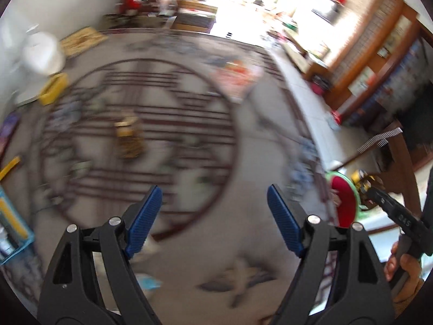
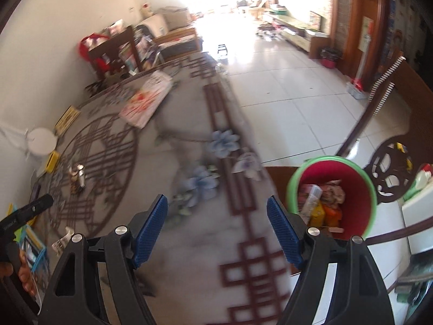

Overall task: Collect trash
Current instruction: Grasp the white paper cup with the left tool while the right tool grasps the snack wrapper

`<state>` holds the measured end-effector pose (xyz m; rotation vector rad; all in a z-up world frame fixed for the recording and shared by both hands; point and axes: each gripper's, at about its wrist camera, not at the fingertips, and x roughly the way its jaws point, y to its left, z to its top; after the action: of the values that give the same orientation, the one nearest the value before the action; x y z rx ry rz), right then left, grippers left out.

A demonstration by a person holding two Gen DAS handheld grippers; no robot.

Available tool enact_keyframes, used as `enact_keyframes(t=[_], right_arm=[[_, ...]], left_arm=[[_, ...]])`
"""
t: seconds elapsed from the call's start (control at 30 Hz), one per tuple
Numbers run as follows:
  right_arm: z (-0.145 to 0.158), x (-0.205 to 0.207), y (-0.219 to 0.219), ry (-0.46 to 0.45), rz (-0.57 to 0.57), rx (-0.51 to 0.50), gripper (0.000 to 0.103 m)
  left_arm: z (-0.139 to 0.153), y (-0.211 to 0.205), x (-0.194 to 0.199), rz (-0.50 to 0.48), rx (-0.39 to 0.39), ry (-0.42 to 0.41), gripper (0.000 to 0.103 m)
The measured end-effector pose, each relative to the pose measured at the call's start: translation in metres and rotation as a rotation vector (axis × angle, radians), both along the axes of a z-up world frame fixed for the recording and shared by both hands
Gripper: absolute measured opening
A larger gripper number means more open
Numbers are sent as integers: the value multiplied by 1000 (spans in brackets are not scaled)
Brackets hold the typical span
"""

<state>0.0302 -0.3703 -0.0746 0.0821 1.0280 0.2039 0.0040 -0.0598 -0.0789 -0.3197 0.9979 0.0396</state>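
My left gripper (image 1: 214, 205) is open and empty above a patterned rug (image 1: 167, 146). A yellow-brown wrapper (image 1: 127, 135) lies on the rug ahead of it; the same wrapper (image 2: 77, 178) shows far left in the right wrist view. My right gripper (image 2: 217, 216) is open and empty over the rug (image 2: 173, 189). A red bin with a green rim (image 2: 334, 197) stands just right of it, holding several wrappers. The bin (image 1: 343, 200) shows at the right edge of the left wrist view. A large white-and-red bag (image 2: 146, 98) lies on the rug farther away.
A yellow box (image 1: 54, 88) and a white round stand (image 1: 43, 54) sit at the rug's left edge. A blue packet (image 1: 13, 233) lies near left. A dark wooden chair (image 2: 389, 168) stands behind the bin. White tile floor (image 2: 292, 86) runs to the right.
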Motion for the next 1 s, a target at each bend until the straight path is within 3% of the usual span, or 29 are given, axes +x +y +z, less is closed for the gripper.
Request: enact_keyframes(t=[0.17, 0.33, 0.47, 0.53, 0.63, 0.8, 0.87, 0.93, 1.0], right_arm=[[-18, -13, 78, 79, 179, 14, 74], [-43, -44, 163, 185, 431, 35, 74], [-71, -73, 230, 373, 633, 118, 82], [-85, -85, 254, 462, 671, 155, 82], [-106, -99, 283, 550, 661, 88, 82], [-122, -106, 314, 564, 624, 20, 79], [-128, -106, 322, 555, 627, -21, 67], [-135, -110, 326, 571, 635, -35, 30], [-136, -110, 325, 553, 630, -41, 25]], left_arm=[[-5, 82, -31, 156, 36, 19, 80], [-17, 133, -56, 227, 42, 57, 80], [-29, 155, -67, 235, 31, 84, 80], [-33, 164, -69, 239, 16, 89, 80], [-37, 176, -71, 239, -5, 82, 80], [-43, 182, -65, 199, -18, 82, 80], [-46, 182, -63, 181, -27, 87, 80], [-50, 181, -58, 152, -38, 94, 80], [-50, 179, -52, 125, -44, 91, 80]])
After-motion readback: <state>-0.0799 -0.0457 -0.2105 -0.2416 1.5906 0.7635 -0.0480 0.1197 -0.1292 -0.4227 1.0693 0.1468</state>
